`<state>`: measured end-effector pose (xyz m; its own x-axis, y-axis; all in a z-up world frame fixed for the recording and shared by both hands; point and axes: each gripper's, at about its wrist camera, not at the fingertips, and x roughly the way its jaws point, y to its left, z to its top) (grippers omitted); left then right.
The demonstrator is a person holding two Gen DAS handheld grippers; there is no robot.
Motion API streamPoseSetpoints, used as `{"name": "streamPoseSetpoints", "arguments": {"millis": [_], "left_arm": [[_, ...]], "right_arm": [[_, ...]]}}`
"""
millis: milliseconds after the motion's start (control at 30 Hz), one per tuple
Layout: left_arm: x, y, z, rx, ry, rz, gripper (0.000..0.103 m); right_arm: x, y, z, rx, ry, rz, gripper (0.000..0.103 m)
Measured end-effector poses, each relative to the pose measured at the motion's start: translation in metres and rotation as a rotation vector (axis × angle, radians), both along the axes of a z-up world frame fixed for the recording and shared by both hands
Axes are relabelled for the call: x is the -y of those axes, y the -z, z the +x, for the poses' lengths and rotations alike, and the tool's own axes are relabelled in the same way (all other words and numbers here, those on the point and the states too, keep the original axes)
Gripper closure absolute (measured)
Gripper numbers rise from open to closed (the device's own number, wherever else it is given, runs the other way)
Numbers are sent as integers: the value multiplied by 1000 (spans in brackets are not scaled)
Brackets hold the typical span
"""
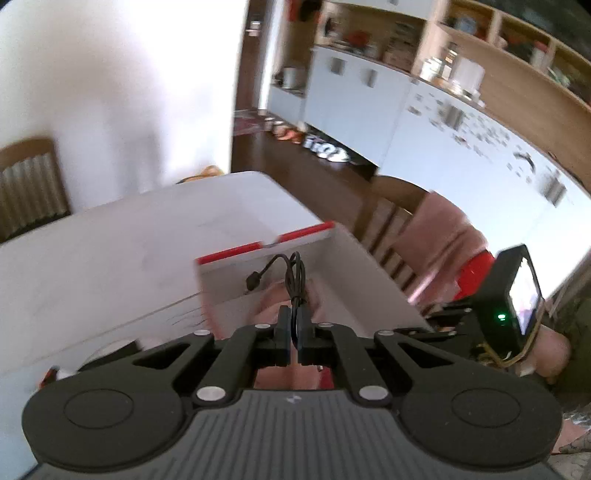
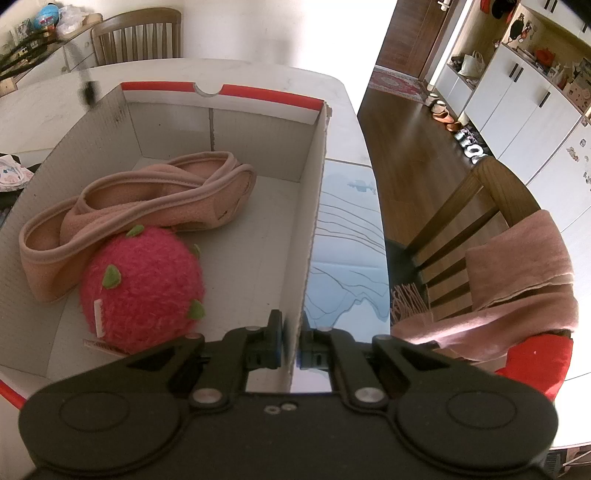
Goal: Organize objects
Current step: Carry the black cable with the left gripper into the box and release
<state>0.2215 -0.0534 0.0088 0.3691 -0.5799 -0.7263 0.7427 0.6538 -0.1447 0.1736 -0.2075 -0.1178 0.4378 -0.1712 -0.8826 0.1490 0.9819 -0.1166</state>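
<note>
My left gripper [image 1: 294,332] is shut on a coiled black cable [image 1: 293,278] and holds it above the open white cardboard box [image 1: 258,273] with a red rim. In the right wrist view the cable's plug [image 2: 88,90] hangs blurred over the box's far left corner. My right gripper [image 2: 292,345] is shut on the box's right wall [image 2: 314,206]. Inside the box lie a pink headband [image 2: 147,199] and a pink plush dragon fruit [image 2: 144,288].
The box stands on a white table [image 2: 343,122] with a blue mat [image 2: 347,258]. A wooden chair [image 2: 480,206] draped with a pink scarf [image 2: 524,273] stands at the right. Another chair [image 2: 136,33] stands behind the table. White cupboards [image 2: 517,96] line the far wall.
</note>
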Motion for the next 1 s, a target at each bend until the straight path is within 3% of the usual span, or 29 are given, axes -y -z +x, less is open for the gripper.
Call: {"name": "streamPoseSetpoints", "arguments": {"millis": [300, 567, 800, 967, 1000], "left_arm": [[70, 47, -24, -10, 157, 99, 101], [89, 87, -26, -98, 186, 145, 101], [94, 105, -31, -101, 187, 193, 101], [92, 113, -32, -118, 182, 207, 95], [91, 113, -32, -118, 177, 203, 90]], "right_arm": [[0, -1, 0, 2, 2, 1, 98], [0, -2, 0, 6, 4, 9, 98], [2, 1, -2, 10, 3, 16, 99], [1, 3, -3, 12, -10, 9, 98], [2, 3, -3, 12, -12, 10, 98]]}}
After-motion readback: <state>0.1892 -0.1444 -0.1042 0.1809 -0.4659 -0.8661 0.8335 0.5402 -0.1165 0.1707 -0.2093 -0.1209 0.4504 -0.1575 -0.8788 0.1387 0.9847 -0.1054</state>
